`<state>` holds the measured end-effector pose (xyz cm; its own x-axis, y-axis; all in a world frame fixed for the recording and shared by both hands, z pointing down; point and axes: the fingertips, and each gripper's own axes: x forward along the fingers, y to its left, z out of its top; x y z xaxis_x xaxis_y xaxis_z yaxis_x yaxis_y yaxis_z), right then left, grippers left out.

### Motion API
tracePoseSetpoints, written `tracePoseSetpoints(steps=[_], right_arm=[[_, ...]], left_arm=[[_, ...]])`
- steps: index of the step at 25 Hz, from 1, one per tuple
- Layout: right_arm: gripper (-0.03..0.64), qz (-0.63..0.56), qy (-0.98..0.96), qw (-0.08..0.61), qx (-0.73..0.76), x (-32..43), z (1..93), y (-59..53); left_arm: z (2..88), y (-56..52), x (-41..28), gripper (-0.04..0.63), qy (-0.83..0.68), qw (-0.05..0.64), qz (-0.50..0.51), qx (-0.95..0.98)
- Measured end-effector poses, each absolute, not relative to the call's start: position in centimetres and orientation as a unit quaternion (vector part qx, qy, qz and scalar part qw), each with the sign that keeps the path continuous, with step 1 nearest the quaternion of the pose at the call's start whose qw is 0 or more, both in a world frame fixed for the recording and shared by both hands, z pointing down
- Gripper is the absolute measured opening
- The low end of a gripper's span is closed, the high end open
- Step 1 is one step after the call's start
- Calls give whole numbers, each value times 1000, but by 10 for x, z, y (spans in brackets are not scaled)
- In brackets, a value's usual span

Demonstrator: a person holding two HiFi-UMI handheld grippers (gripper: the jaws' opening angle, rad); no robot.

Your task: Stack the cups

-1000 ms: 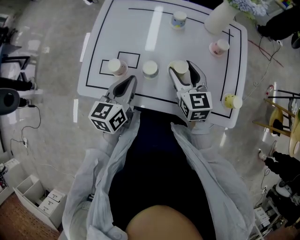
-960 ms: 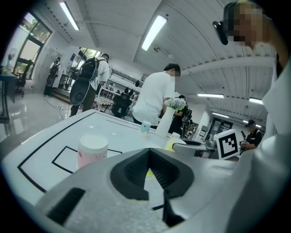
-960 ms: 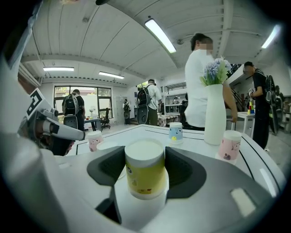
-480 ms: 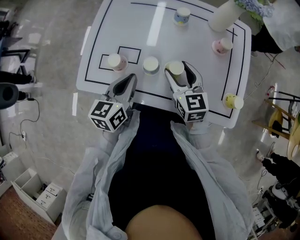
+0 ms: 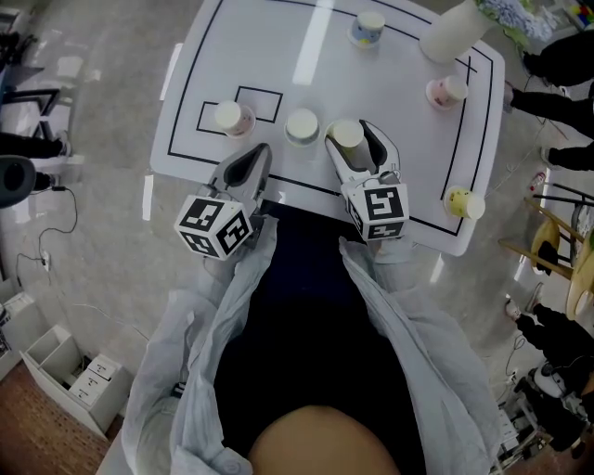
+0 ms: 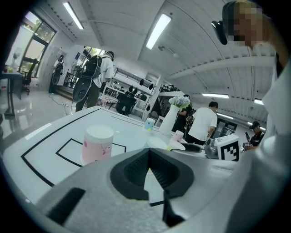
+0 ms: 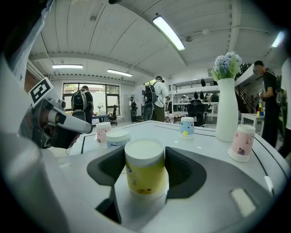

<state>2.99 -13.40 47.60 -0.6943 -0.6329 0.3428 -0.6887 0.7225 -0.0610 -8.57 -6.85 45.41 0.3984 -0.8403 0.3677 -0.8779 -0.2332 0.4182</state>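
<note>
My right gripper [image 5: 353,130] is shut on an upside-down yellow cup [image 5: 348,137] near the table's front edge; its pads press both sides of the yellow cup [image 7: 144,175]. Just left of it stands a pale blue-and-white cup [image 5: 302,125], also upside down, and further left a pink cup [image 5: 227,118] beside a small black-outlined box. My left gripper [image 5: 257,153] sits shut and empty at the front edge, its tips pointing between those two cups. In the left gripper view the pink cup [image 6: 97,144] stands ahead to the left of the left gripper [image 6: 148,151].
A blue cup [image 5: 368,27] and a white vase [image 5: 455,32] stand at the far side, a second pink cup [image 5: 445,91] at the right, and another yellow cup [image 5: 461,201] at the front right corner. People stand around the white table [image 5: 269,56].
My right gripper has carried the yellow cup a little left and down, closer to the pale blue-and-white cup. The left gripper has stayed put.
</note>
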Motion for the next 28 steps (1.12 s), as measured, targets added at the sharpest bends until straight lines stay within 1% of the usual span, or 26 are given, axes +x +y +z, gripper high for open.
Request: tracePoseSetpoints(steps=[12,13,15,16,22,28], right_arm=[[283,91,-914,158,363,31,478,-133],[289,91,-914,157,363,31,478,-132],[329,91,-916,152,361,31,474,-130],[337,90,-917,149,360,30,472,-129],[365,84,-918,121,368,38,448,-123],[372,84,-909,92,397,62,422,-122]], left_arm=[[453,-69,-82,-3,-541,287,34,790],[453,-68,-82,-3,-541,286,35,790],[452,-67,-83,-3,-542,284,34,790],[450,-67,-83,-3,-542,282,34,791],[438,-65,-75,-2,-534,266,32,802],[422,-65,-60,-3,-519,245,33,819]])
